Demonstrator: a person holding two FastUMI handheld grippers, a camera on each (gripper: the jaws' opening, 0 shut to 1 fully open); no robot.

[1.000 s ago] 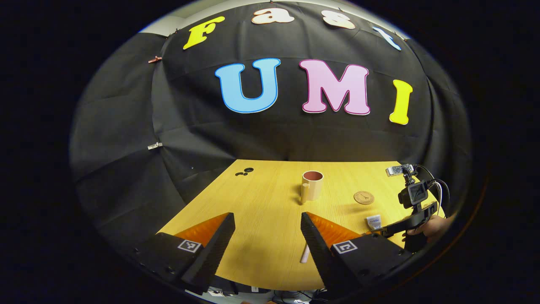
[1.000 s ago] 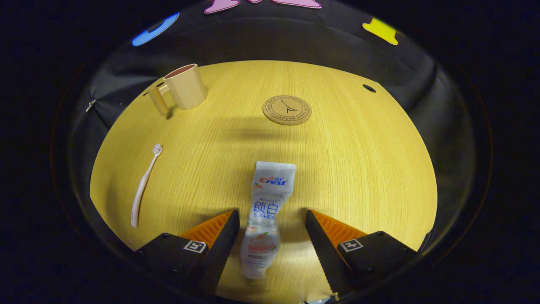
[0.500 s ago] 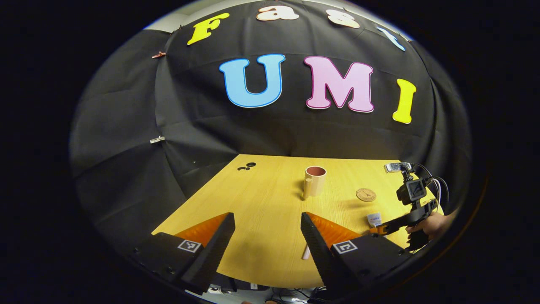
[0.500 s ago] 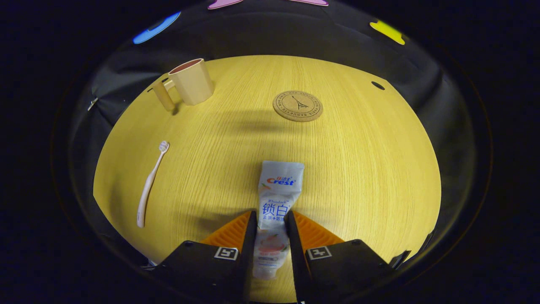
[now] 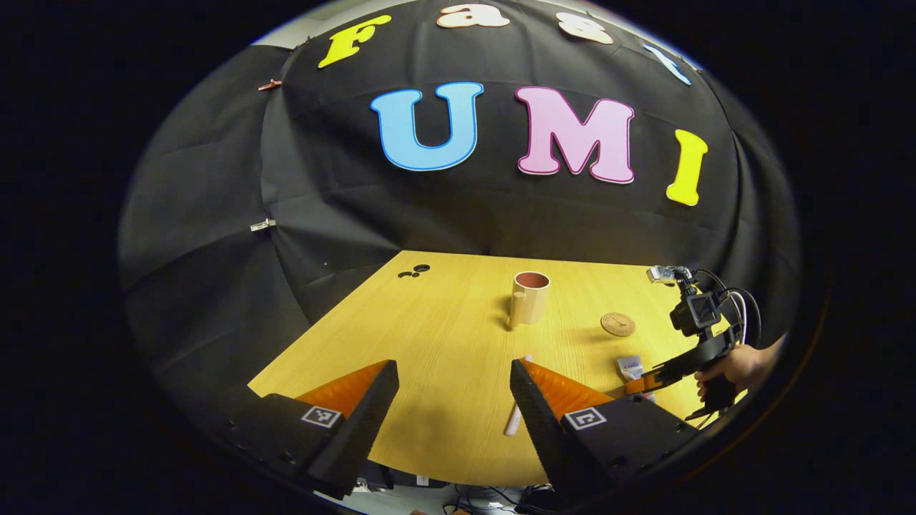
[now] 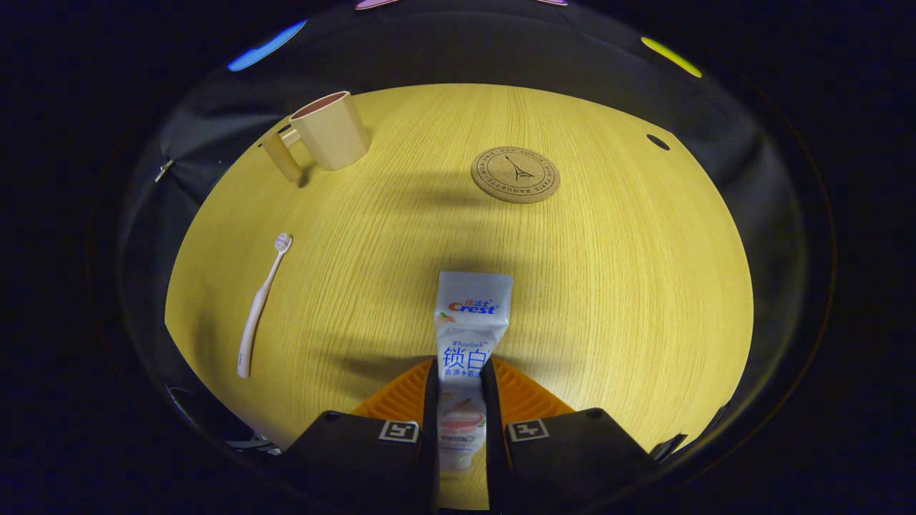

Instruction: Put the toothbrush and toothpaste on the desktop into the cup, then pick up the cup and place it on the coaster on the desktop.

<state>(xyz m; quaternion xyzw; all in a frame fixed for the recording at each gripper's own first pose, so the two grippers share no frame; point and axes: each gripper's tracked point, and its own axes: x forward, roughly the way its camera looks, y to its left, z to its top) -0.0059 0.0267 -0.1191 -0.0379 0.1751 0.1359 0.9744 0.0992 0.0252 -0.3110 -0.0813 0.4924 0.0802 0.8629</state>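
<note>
right gripper point(image 6: 460, 400) clamped on the toothpaste tube point(image 6: 469, 336), left gripper point(image 5: 452, 400) wide open and empty; lift clear of the desk point(image 6: 608, 286), carry forward-left to the cup point(image 6: 329, 129).

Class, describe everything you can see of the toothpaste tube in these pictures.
The toothpaste is a white, soft-looking tube with printed blue and red lettering and a peach-coloured picture low down. Its flat crimped end points away toward the coaster; its cap end lies nearest the camera. The right gripper is shut on its lower half, both fingers pressing its sides. Whether it still rests on the table cannot be told.
</note>
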